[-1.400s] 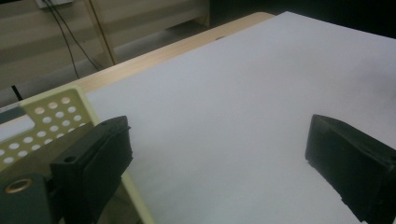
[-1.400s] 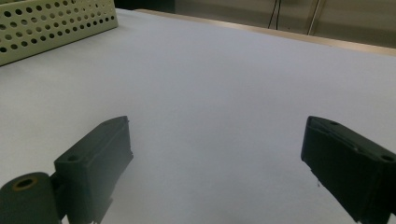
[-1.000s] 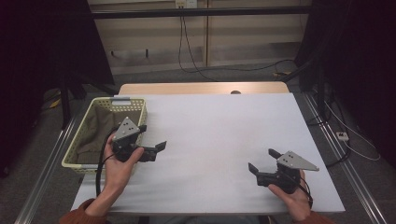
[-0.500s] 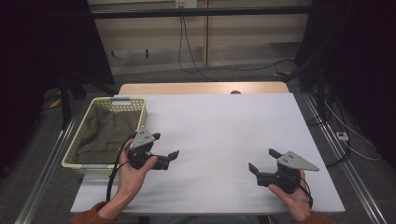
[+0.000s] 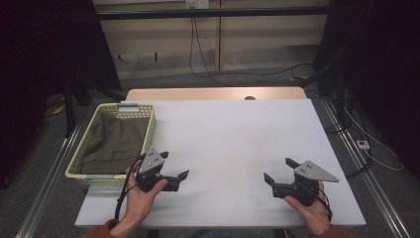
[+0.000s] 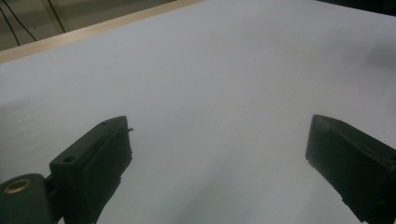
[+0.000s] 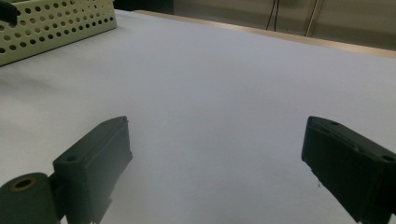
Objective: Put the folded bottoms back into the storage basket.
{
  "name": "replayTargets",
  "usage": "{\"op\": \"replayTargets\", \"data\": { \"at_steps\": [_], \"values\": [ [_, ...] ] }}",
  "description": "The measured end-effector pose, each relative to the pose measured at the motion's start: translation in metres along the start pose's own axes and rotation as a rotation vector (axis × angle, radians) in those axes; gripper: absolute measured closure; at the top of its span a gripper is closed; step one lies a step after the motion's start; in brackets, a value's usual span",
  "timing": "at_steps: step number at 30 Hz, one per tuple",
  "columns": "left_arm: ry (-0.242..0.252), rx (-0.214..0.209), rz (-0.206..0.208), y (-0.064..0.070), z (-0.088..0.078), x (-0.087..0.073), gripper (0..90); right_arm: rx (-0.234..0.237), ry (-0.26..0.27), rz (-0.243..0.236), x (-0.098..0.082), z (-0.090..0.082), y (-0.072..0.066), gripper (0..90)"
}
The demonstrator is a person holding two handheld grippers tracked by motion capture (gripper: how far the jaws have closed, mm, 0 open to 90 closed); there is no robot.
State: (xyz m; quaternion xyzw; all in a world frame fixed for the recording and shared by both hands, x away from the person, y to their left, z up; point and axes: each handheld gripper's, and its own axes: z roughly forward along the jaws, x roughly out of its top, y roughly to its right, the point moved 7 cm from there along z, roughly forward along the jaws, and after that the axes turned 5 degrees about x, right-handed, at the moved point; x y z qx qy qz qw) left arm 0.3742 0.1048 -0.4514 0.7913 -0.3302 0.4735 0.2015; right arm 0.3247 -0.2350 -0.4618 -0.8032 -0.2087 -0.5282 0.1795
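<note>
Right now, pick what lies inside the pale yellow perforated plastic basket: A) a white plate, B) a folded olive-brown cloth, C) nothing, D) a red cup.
B: the pale yellow perforated plastic basket at the table's left edge holds a folded olive-brown cloth, beside the open left gripper.

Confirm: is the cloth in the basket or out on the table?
In. The olive cloth lies inside the yellow basket, below its rim.

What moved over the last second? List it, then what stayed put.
The left tool pulled back from over the basket toward the person, onto the table, open and empty. The right tool, the basket and the cloth stayed put.
</note>
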Motion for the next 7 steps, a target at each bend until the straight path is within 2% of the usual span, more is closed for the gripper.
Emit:
{"op": "replayTargets", "data": {
  "at_steps": [2,3,7],
  "values": [
    [0.001,-0.009,-0.011,-0.0002,0.0009,-0.0004,7.0,0.003,0.005,-0.002,0.0005,-0.0013,-0.0002,8.2],
    [-0.002,0.002,0.001,-0.0017,0.001,-0.0011,7.0,0.002,0.009,0.0,0.0007,-0.0016,0.0001,8.2],
    [0.002,0.015,-0.016,-0.005,0.0008,-0.0021,6.9,-0.003,0.012,0.005,0.0015,-0.0015,0.0007,8.4]
  ]
}}
